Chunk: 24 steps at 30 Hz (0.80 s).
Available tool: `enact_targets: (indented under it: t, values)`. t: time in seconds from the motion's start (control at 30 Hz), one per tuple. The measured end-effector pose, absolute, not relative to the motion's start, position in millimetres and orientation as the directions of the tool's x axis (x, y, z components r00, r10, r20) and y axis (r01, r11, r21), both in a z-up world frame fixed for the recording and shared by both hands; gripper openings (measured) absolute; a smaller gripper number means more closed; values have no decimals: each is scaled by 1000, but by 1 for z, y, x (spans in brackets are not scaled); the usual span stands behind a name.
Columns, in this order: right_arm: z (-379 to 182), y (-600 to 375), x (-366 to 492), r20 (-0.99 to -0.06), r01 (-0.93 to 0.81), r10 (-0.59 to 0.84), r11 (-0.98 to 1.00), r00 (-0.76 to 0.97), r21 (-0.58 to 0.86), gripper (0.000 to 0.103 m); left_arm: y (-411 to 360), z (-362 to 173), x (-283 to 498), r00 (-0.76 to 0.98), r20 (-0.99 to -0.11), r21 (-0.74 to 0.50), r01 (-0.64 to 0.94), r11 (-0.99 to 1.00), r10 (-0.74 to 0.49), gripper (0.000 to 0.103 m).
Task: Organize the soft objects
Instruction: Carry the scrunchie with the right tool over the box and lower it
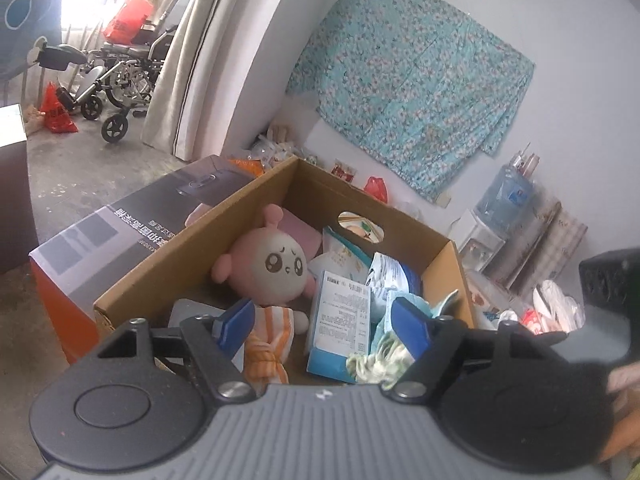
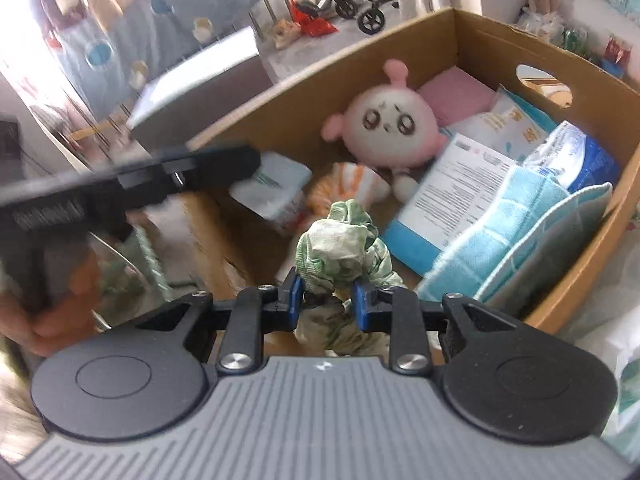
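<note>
Presently the cardboard box (image 2: 440,36) at frame centre holds a plush doll (image 2: 390,128) and towels (image 2: 516,216); the right gripper (image 2: 327,296) clamps a green cloth (image 2: 344,240) not yet placed, and the left gripper (image 1: 324,322) stands open and empty.

Blown-out window glare upper left, fisheye-bent edges, left-side motion blur

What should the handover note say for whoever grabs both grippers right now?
Right gripper: shut on the green crumpled cloth, held over the cardboard box.
Left gripper: open, empty, above the box's near end.
In the box: pink plush doll, orange striped cloth, blue quilted cloth, packets.
Left: release the green cloth into the box.
</note>
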State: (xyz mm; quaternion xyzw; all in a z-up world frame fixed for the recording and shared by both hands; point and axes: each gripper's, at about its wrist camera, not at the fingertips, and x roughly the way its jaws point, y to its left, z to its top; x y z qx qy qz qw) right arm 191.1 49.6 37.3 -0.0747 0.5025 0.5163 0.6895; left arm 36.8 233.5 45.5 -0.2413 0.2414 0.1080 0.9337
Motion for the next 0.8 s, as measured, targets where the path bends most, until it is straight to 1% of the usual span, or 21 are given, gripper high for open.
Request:
enact_targets:
  t: [0.07,0.13,0.33,0.4,0.5,0.6,0.7,0.8]
  values:
    - [45,46,194,-744,-768,664,436,-79,470,25,234,47,35,863,-498,-396,-316,862,88,76]
    - [45,48,193,-742,-762,662,425,-108,490,25,236,48,33,865,-492,-393,-318,863,95,76]
    - [9,70,193,-803,-748,572,456,-168,482,25,238,48,30,867,-489,-392,-322,862,102,76]
    - [2,76,194,-823,-765,550,469,-138,442,24,238,48,30,867,-487,-393,-320,862,100,76]
    - [4,81,198,-854,-805,520,492,-34,332,25,237,48,29,868,-486,-389,-321,864,103,76]
    - [-2,84,206,-869,-804,494,519,7,289,25,237,48,29,867,-487,-388,-324,863,107,76]
    - [-8,82,215,-865,-780,502,547,15,304,25,237,48,29,866,-488,-385,-328,863,111,76]
    - [-2,75,221,-843,-757,538,560,25,335,25,238,47,27,863,-492,-381,-333,862,116,77]
